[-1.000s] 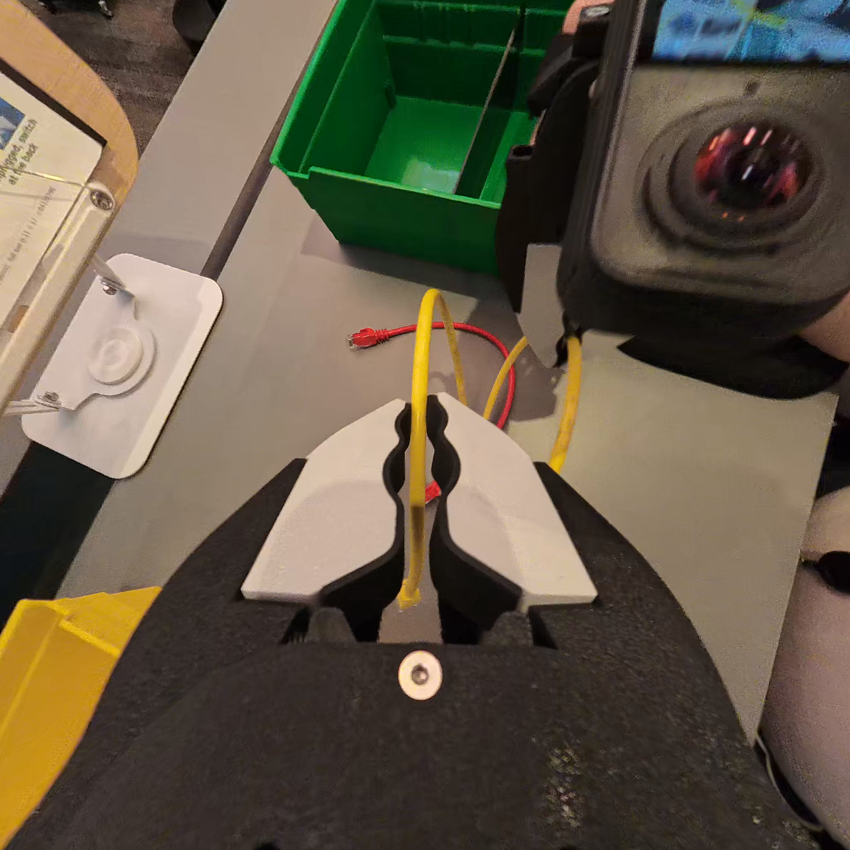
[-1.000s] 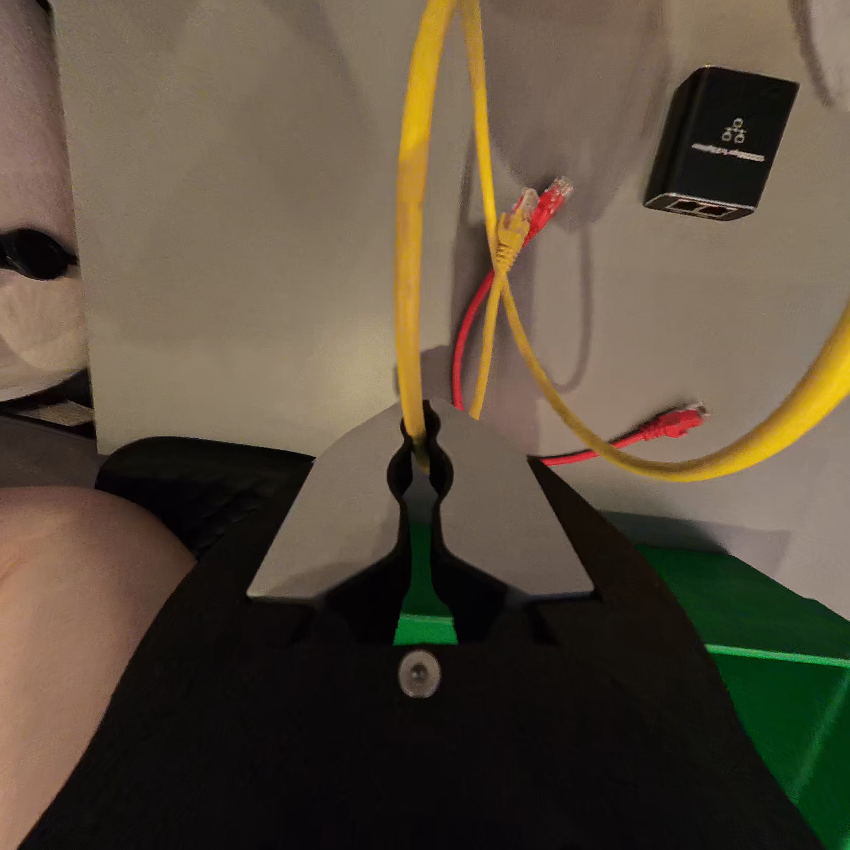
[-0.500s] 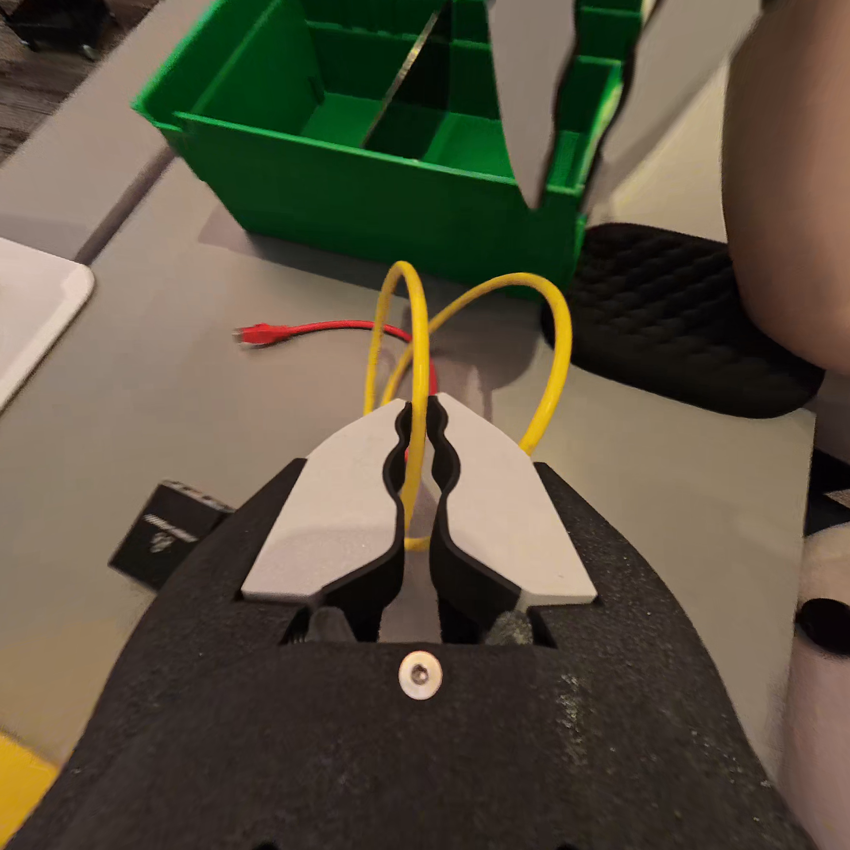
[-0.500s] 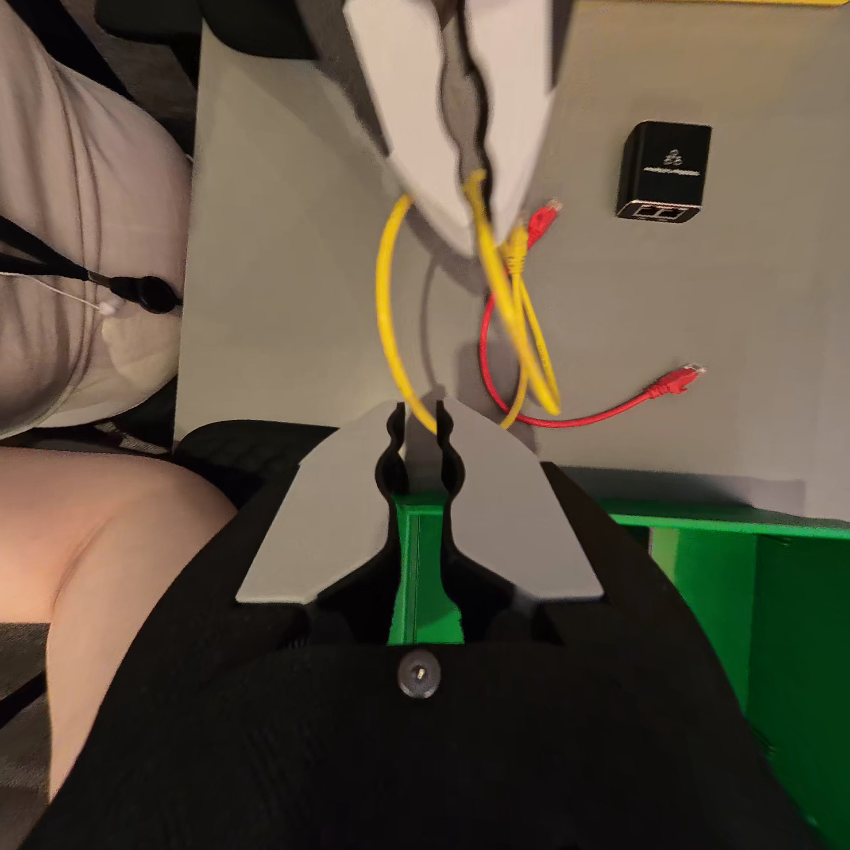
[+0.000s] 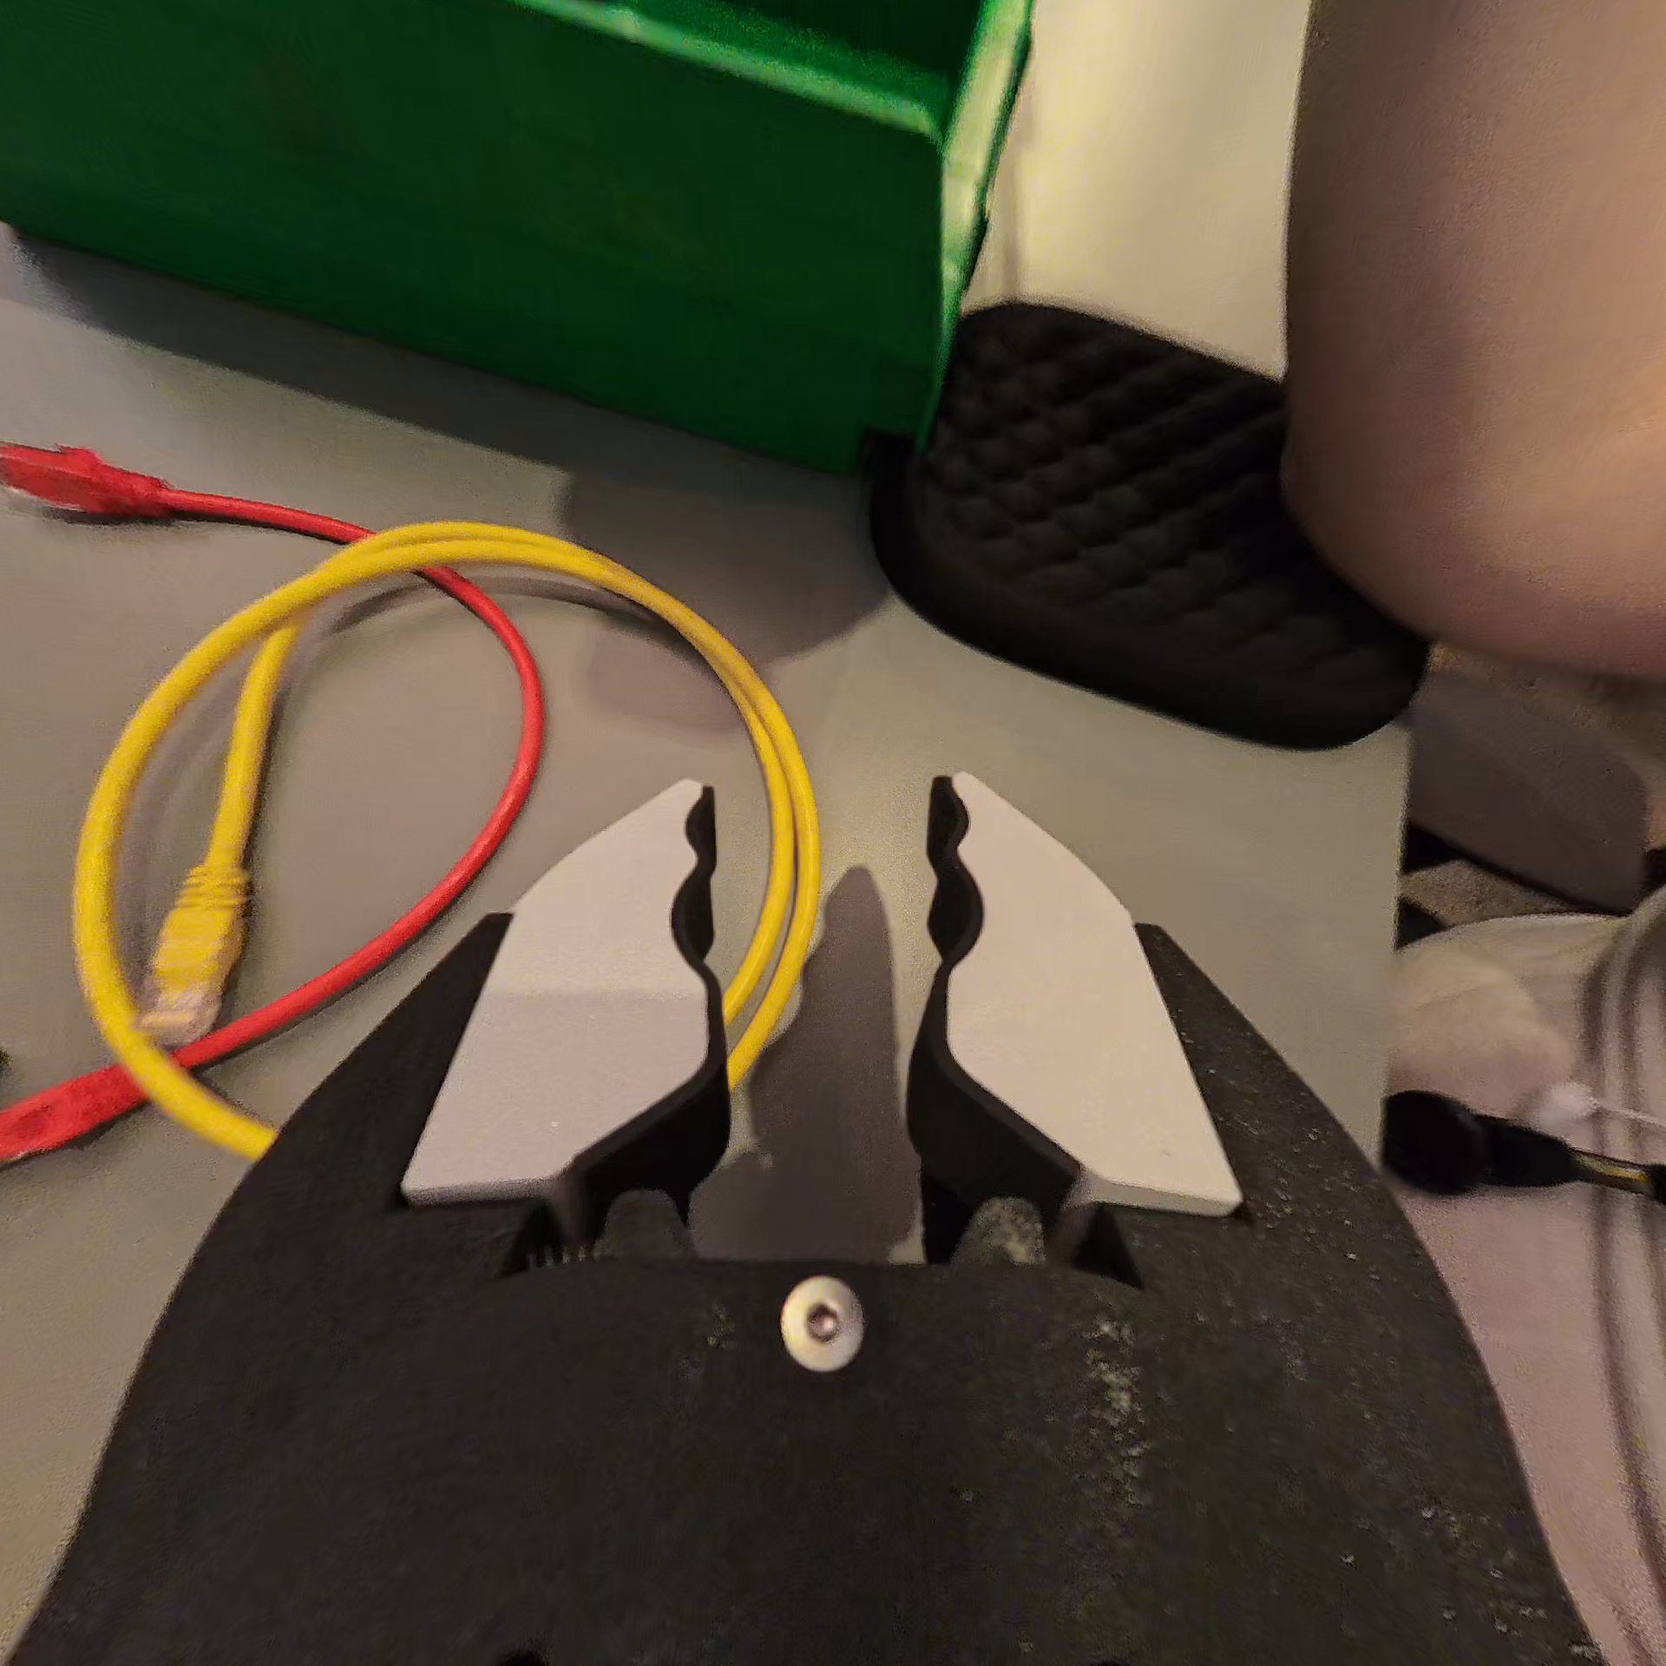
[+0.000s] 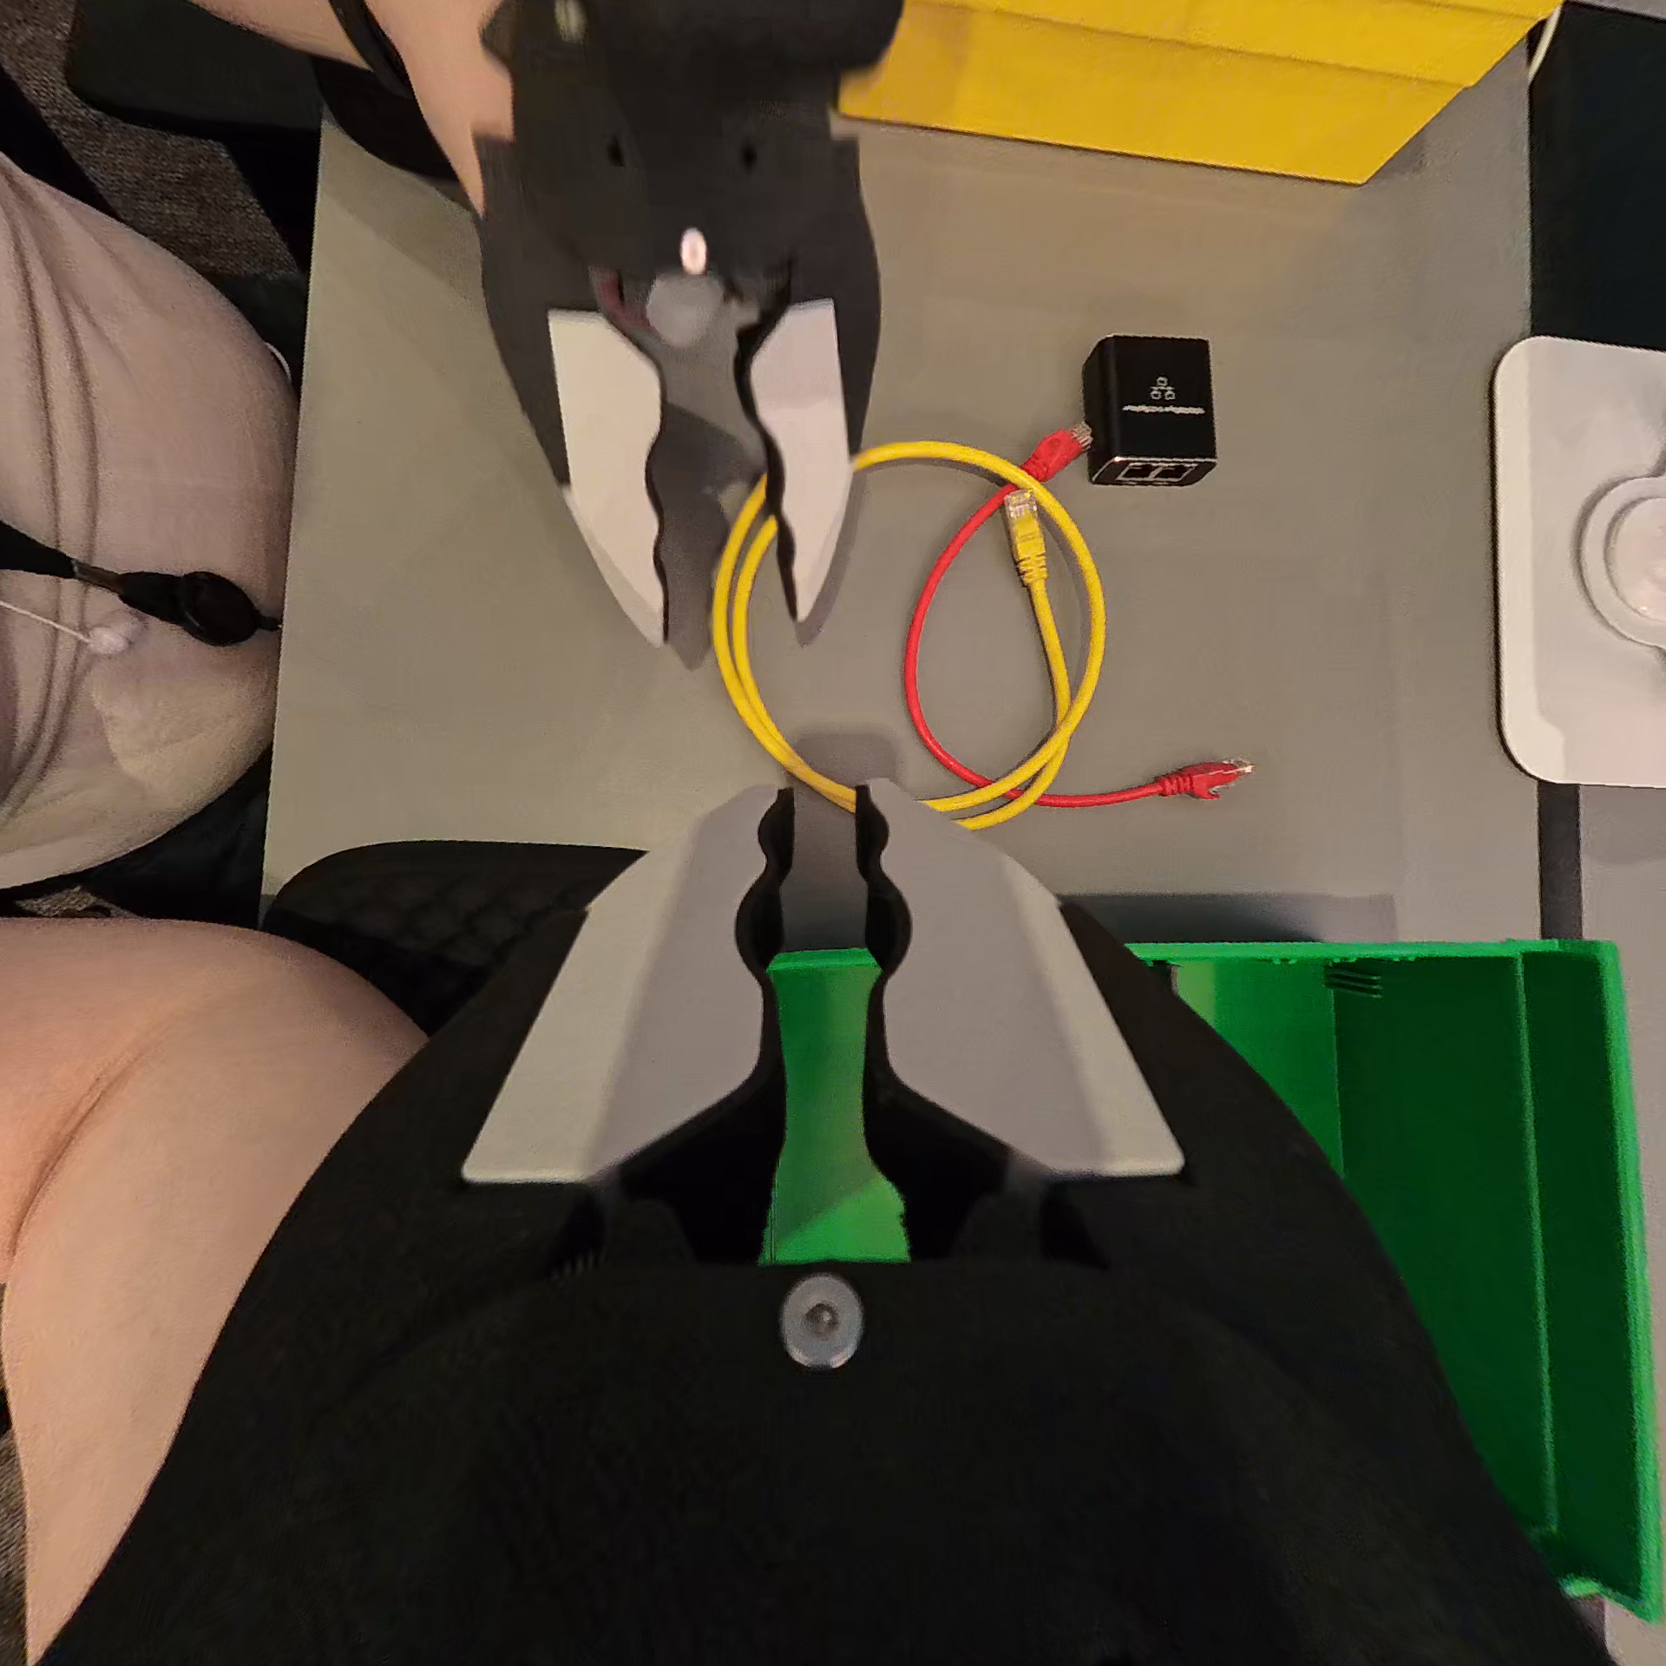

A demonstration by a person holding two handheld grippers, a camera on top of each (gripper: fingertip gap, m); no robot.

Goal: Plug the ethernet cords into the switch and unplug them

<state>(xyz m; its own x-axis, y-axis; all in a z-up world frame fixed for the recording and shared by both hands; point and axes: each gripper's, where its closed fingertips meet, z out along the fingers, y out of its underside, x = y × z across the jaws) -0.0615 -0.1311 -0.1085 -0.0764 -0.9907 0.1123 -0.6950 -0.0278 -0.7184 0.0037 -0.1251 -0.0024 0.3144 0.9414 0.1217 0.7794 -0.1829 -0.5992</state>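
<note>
The left hand-held gripper [image 5: 820,793], which was clamped on the yellow ethernet cord [image 6: 910,631] a moment ago, now stands with its jaws wide apart, the cord's coil passing loose between them without either pad pressing it. The right hand-held gripper [image 6: 825,793], likewise parted and empty, hangs over the green bin [image 6: 1442,1127], having let go a half-second sooner. The yellow cord has dropped from a raised loop to lie flat on the grey counter [image 6: 451,721], overlapping the red ethernet cord [image 6: 919,631]. The black switch [image 6: 1152,410] sits just beyond the red plug [image 6: 1059,448], both ports empty. With neither cord in hand, plugging in looks yet to begin.
</note>
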